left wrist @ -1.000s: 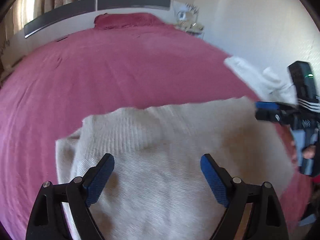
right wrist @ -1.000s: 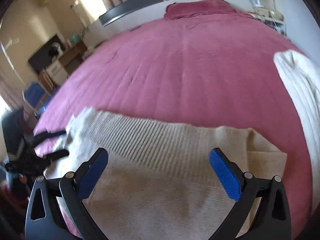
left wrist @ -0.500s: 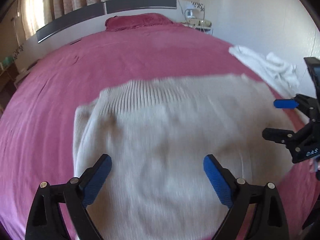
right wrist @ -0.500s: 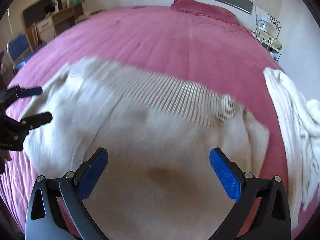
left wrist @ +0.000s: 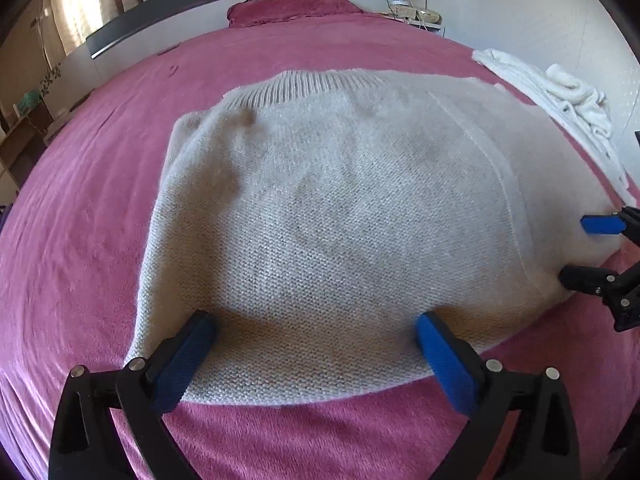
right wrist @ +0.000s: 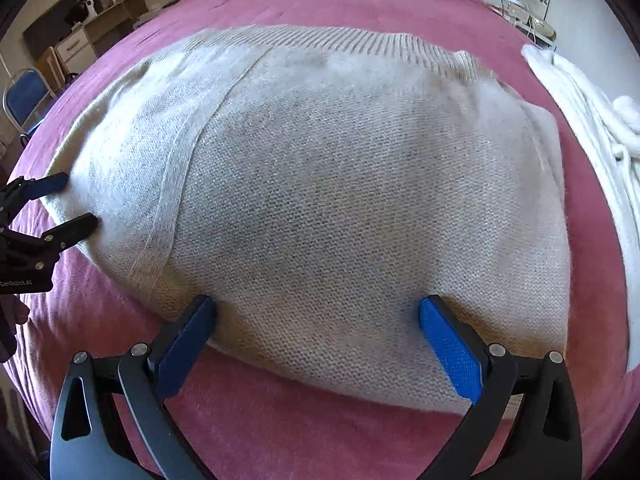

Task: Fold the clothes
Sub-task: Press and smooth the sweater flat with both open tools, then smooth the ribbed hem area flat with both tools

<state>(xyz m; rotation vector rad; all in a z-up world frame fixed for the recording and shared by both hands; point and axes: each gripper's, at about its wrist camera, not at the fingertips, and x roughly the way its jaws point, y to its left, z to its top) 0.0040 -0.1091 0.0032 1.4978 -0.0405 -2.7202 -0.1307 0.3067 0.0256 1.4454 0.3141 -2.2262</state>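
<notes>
A cream knit sweater (left wrist: 340,200) lies folded and flat on the pink bed cover (left wrist: 100,200), its ribbed band at the far side. My left gripper (left wrist: 314,322) hovers at the sweater's near left edge. Its jaws are opening and stand wide, with knit below them and nothing pinched by the pads. In the right wrist view the same sweater (right wrist: 340,180) fills the middle, and my right gripper (right wrist: 316,306) is open over its near edge. Each gripper shows in the other's view: the right gripper (left wrist: 580,250) and the left gripper (right wrist: 76,200), both at the sweater's sides.
A crumpled white garment (left wrist: 560,92) lies along the bed's right side, next to the wall. A pink pillow (left wrist: 288,8) and a grey headboard are at the far end, with a nightstand (left wrist: 412,12) beside them. A desk and a blue chair (right wrist: 24,96) stand left of the bed.
Both grippers have drawn back to the sweater's near edge and tipped downward. The sweater has settled flat on the bed. The left jaws have spread a little wider.
</notes>
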